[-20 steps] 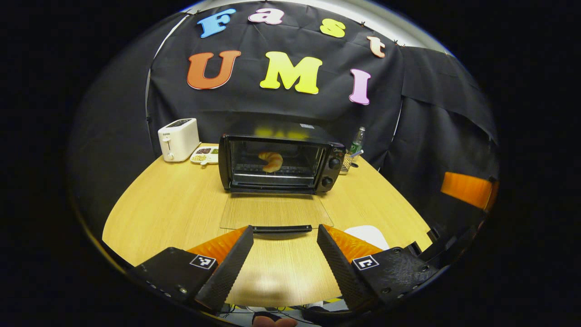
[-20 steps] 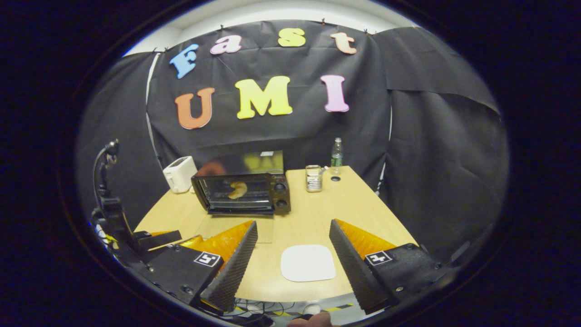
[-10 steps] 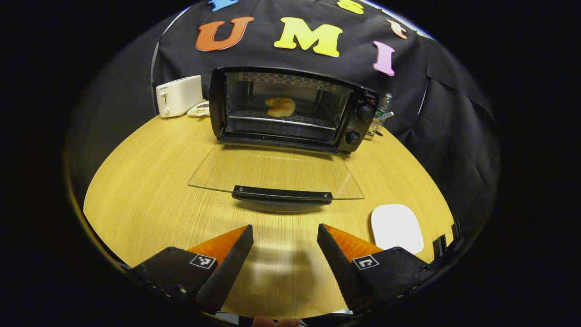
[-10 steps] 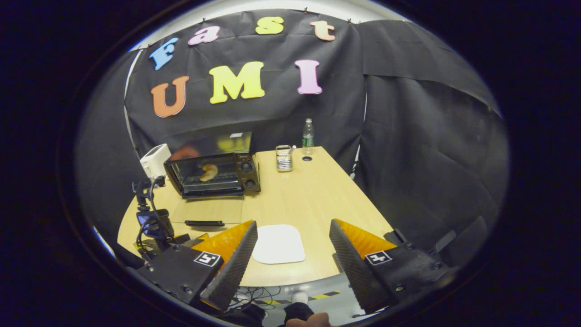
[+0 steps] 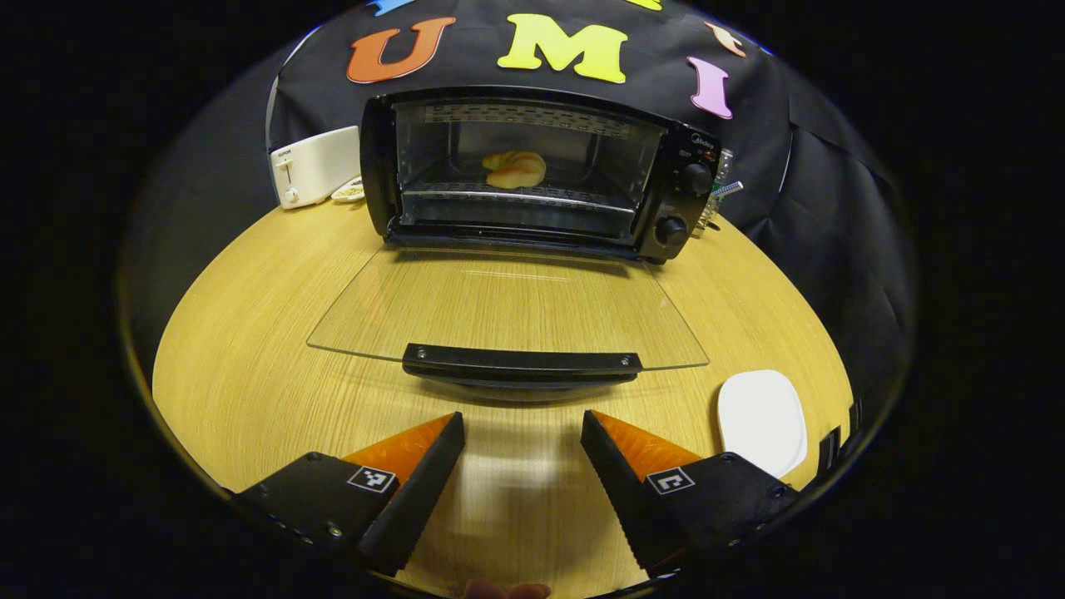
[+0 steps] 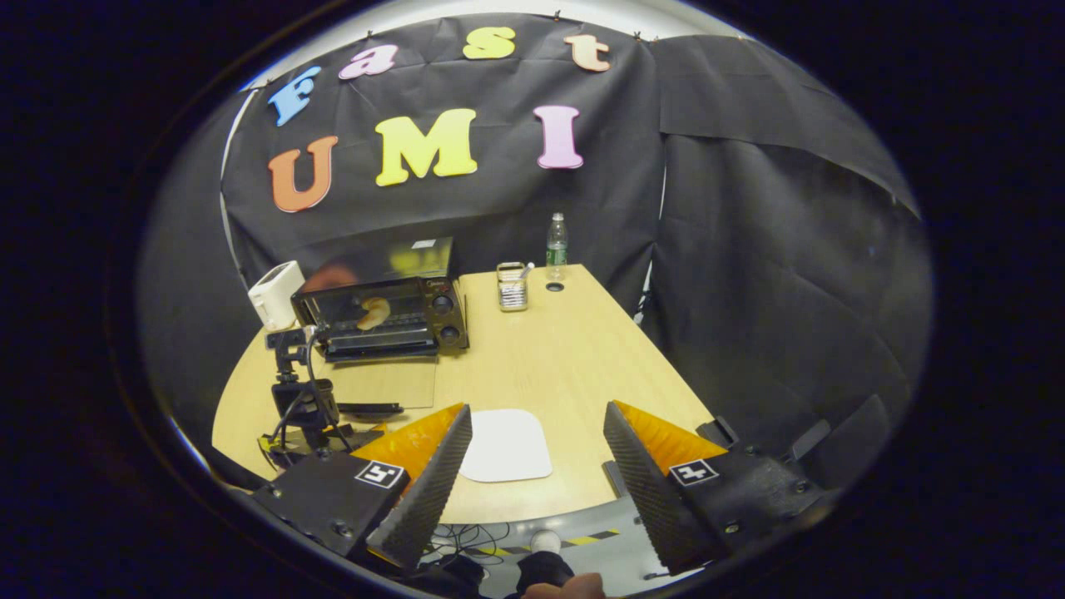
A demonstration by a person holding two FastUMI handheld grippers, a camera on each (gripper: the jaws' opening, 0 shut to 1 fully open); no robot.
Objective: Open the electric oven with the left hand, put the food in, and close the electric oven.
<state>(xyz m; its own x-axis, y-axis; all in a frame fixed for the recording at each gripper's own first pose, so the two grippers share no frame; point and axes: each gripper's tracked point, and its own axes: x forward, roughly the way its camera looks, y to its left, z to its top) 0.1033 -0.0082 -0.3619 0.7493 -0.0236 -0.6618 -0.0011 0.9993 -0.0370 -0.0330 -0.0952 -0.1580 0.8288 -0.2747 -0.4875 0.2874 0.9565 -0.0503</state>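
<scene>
Two grippers: left gripper [image 5: 522,453] & right gripper [image 6: 537,453] both gaped wide, empty.
Croissant [image 5: 516,170]: on oven [image 5: 532,170] rack; glass door [image 5: 507,304] lay flat.
Nearby: toaster [image 5: 314,165], white plate [image 5: 762,421], bottle [image 6: 556,240].
Unclear: caddy [image 6: 512,286] contents.

- The electric oven [image 5: 532,170] stands at the far side of the desk [image 5: 250,333], its glass door [image 5: 507,304] folded down flat.
- The door's dark handle [image 5: 522,363] lies just ahead of the left gripper [image 5: 522,437], whose fingers are spread with nothing between them.
- A croissant [image 5: 516,169] sits on the oven rack.
- A white toaster [image 5: 312,166] stands beside the oven; a white plate [image 5: 761,420] lies near the desk edge.
</scene>
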